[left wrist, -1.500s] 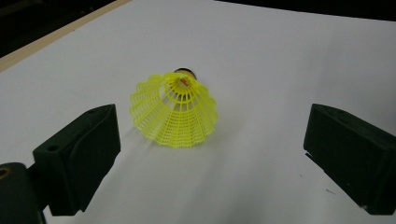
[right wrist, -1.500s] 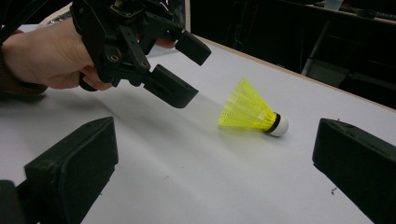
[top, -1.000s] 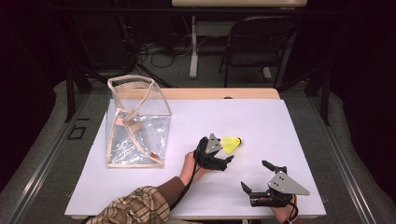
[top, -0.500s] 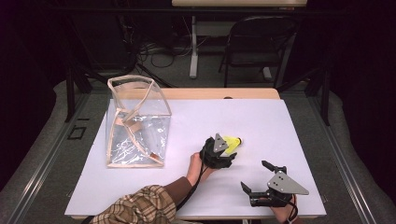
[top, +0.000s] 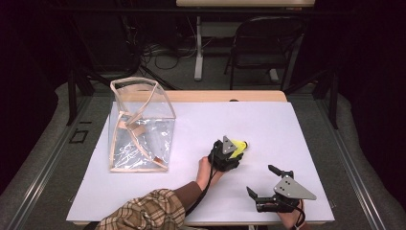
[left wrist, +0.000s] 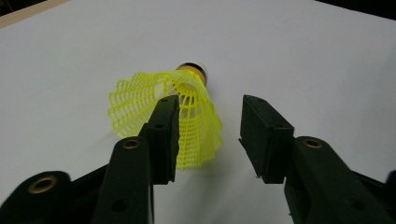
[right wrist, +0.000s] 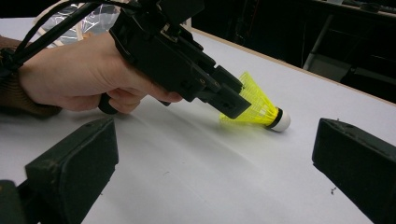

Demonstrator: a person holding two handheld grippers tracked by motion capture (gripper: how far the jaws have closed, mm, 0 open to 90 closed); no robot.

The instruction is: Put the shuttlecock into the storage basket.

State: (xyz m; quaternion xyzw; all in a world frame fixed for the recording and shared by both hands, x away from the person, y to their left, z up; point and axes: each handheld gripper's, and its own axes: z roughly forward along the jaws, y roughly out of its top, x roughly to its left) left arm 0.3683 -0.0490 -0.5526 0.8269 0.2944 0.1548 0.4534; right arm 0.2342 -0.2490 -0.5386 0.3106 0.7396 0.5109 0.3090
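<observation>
While the left gripper (left wrist: 208, 135) has its jaws closing around the yellow shuttlecock (left wrist: 187, 112), not yet clamped, the grasp is judged underway; squeezing and lifting are needed next.

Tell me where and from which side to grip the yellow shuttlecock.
Grip the shuttlecock across its mesh skirt, coming from the open flared end, as the left gripper does. It lies on its side on the table with the cork pointing away, and the skirt is the widest part. The jaws have just been closing, with the skirt between them.
</observation>
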